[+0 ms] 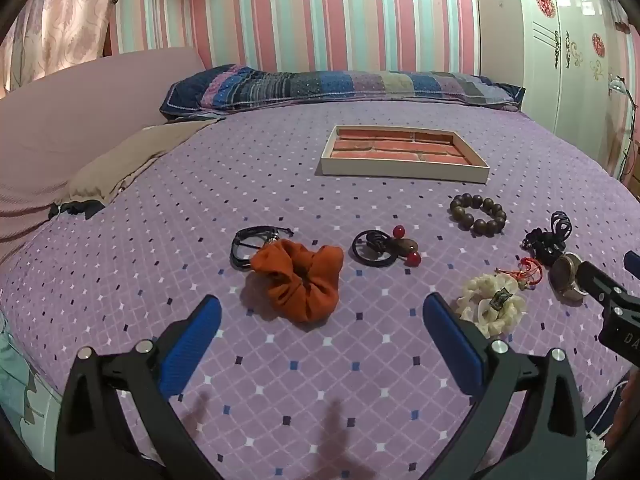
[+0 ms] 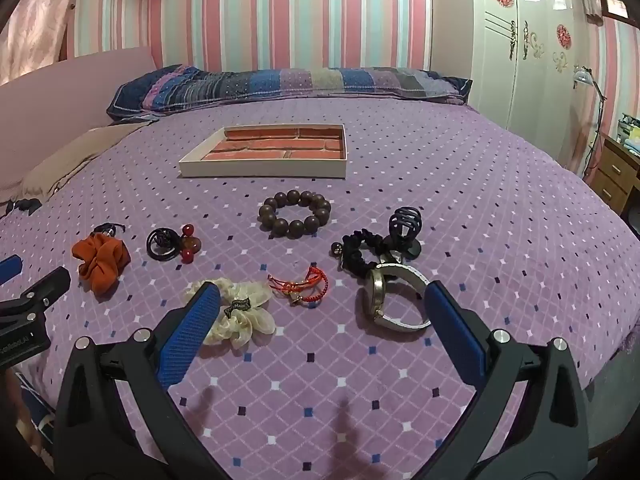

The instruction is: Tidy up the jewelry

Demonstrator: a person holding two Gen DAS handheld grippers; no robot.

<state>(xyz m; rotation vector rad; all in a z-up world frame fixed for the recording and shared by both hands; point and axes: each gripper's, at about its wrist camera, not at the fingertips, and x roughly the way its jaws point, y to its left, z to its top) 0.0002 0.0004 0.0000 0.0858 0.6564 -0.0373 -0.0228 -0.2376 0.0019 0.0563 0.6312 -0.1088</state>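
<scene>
- Left gripper [image 1: 322,312]: jaws spread wide, nothing between the blue pads, tilted down over the purple bedspread [image 1: 280,380].
- Right gripper [image 2: 322,300]: likewise wide open and empty, angled down at the bed.
- Orange scrunchie [image 1: 298,280]: just ahead of the left gripper, between its fingers in that view, not touched; overlapping a black cord bracelet [image 1: 250,246] on its far left side.
- Black hair tie with red beads [image 1: 386,250]: right of the orange scrunchie, apart from it.
- Cream scrunchie [image 2: 240,312]: partly hidden behind the right gripper's left finger; whether touching, cannot tell.
- Red string bracelet [image 2: 304,286]: just right of the cream scrunchie.
- Wristwatch [image 2: 394,300]: on its edge, close to the right gripper's right finger, band partly covered by it.
- Black scrunchie [image 2: 356,250] and dark claw clip [image 2: 406,224]: bunched together just behind the watch.
- Brown bead bracelet [image 2: 296,212]: farther back, alone, between the clutter and the tray.
- Tray [image 2: 264,168]: shallow, white-walled, brick-patterned floor, mid-bed beyond all the jewelry, nothing inside.
- Patchwork pillow [image 1: 340,86]: along the far end of the bed, against the striped wall [image 1: 360,20].
- White wardrobe [image 2: 520,40]: right of the bed.
</scene>
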